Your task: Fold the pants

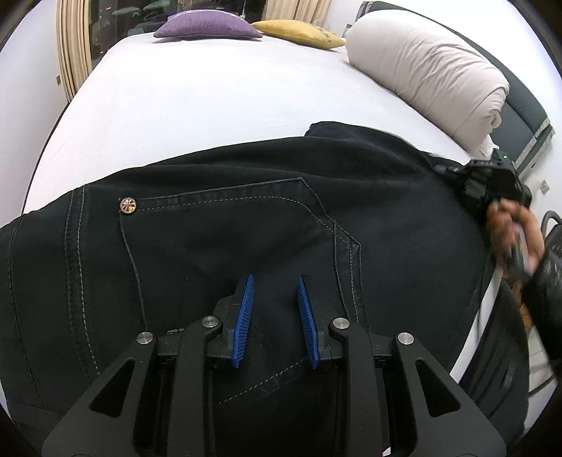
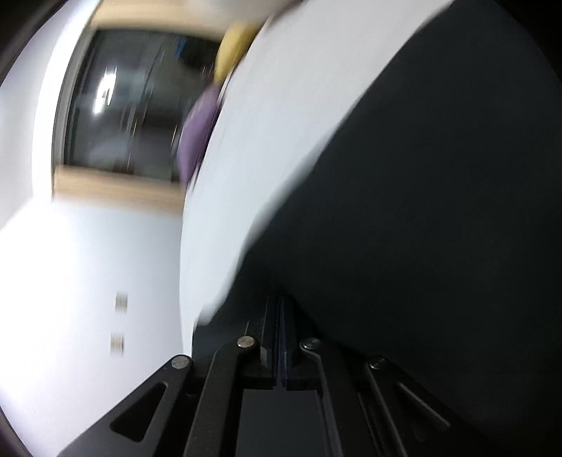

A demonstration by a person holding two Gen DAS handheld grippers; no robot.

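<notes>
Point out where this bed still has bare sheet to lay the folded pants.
Bare sheet runs from the black pants up to the purple cushion and yellow cushion. The right is crowded: the rolled duvet, right gripper and hand.

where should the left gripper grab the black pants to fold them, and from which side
Probably the waistband edge of the black pants, near the left gripper, coming from the near side with one pad slid under. The cloth lies flat on the bed, so only an edge gives the jaws something to close on; the back pocket panel offers no lip. The thick seams there should resist slipping.
</notes>
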